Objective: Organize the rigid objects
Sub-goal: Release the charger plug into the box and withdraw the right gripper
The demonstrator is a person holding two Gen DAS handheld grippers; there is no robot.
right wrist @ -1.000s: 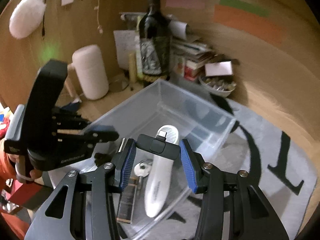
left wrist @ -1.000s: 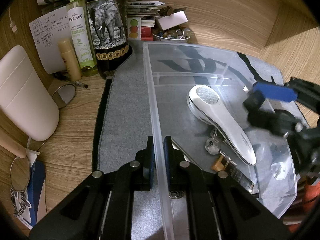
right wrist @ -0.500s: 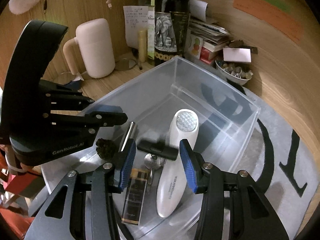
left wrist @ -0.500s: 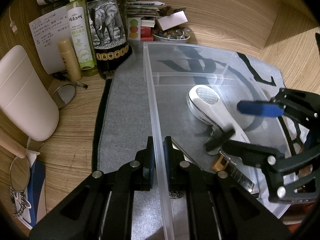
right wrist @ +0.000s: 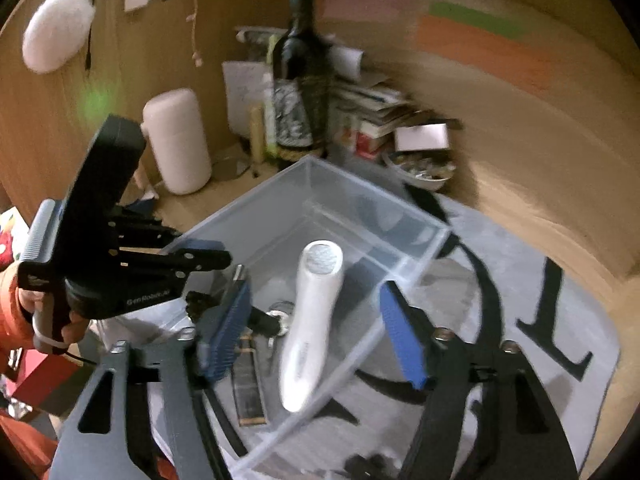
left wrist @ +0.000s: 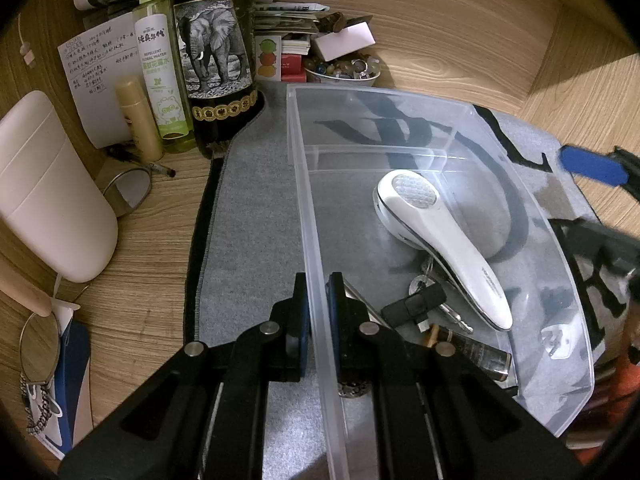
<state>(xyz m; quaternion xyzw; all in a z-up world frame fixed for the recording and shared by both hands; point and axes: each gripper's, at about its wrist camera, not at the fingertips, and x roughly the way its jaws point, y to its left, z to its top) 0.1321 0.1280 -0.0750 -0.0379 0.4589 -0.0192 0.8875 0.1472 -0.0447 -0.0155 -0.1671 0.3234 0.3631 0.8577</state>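
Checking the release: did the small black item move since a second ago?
Yes. The black item left the right tongs, now open, and lies in the clear bin beside the white handheld device.

Clear plastic bin on grey mat holds white handheld device, black USB stick, keys, dark flat bottle.

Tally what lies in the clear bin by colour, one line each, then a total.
White: 1, the handheld device
Black: 1, the small adapter
Silver: 1, the keys
Dark with gold cap: 1, the bottle
Total: 4 seen in the bin; anything under the tongs is hidden.
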